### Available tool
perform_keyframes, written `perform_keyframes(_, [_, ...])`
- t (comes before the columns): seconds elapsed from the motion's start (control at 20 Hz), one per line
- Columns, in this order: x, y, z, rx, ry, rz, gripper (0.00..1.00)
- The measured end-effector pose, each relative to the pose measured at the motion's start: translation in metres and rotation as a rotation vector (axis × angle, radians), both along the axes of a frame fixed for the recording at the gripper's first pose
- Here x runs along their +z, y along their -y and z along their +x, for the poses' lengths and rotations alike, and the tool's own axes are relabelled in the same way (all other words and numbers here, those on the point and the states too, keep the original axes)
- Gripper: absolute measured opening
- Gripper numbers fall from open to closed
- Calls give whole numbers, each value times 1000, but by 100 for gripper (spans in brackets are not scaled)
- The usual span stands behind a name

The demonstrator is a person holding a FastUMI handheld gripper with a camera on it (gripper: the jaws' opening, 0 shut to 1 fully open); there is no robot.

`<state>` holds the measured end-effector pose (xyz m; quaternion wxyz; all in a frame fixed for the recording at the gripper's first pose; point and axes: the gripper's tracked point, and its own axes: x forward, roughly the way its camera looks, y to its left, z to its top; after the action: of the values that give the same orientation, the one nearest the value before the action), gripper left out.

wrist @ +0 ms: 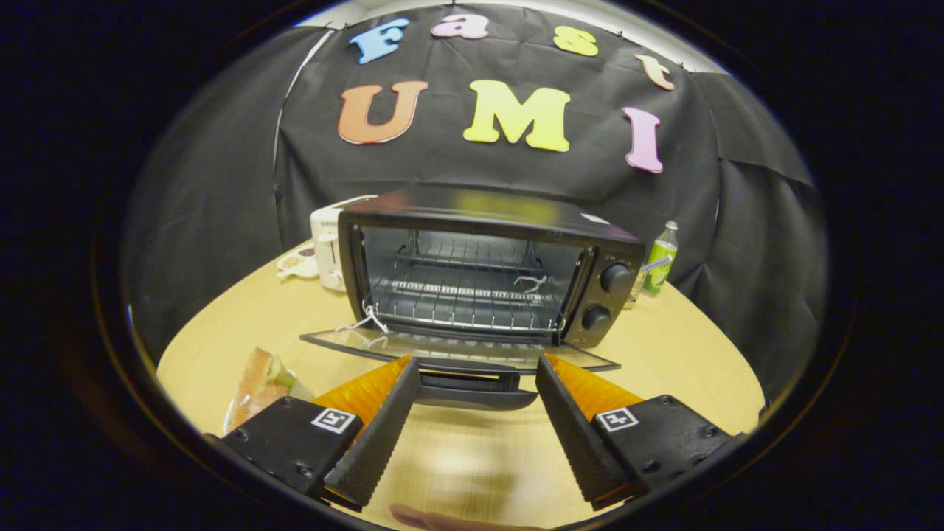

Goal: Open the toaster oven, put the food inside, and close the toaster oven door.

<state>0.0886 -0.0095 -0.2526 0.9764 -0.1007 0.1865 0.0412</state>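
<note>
A black toaster oven (487,221) stands on the wooden table with its glass door (457,350) folded down flat toward me. Inside I see wire racks (464,295) with nothing on them. The door's handle (472,394) lies just ahead of my fingers, level with their tips. My gripper (478,369) is open, with only bare table and the handle's edge between the fingers. A wrapped sandwich (259,383) lies on the table to the left of the left finger.
A white appliance (328,247) and a small dish (299,263) sit behind the oven's left side. A green bottle (658,259) stands to the oven's right. Two knobs (606,295) are on the oven's right panel. A fingertip (442,520) shows below the gripper.
</note>
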Motion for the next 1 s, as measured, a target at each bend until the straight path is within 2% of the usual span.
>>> perform_keyframes(0.25, [-38, 5, -9, -7, -98, 4, 100])
perform_keyframes(0.45, [-39, -10, -24, 51, -157, 58, 100])
perform_keyframes(0.7, [2, -41, -37, 170, -236, 218, 100])
perform_keyframes(0.85, [19, -76, -50, 301, -406, 365, 100])
perform_keyframes(1.0, [21, -104, -72, 404, -635, 446, 96])
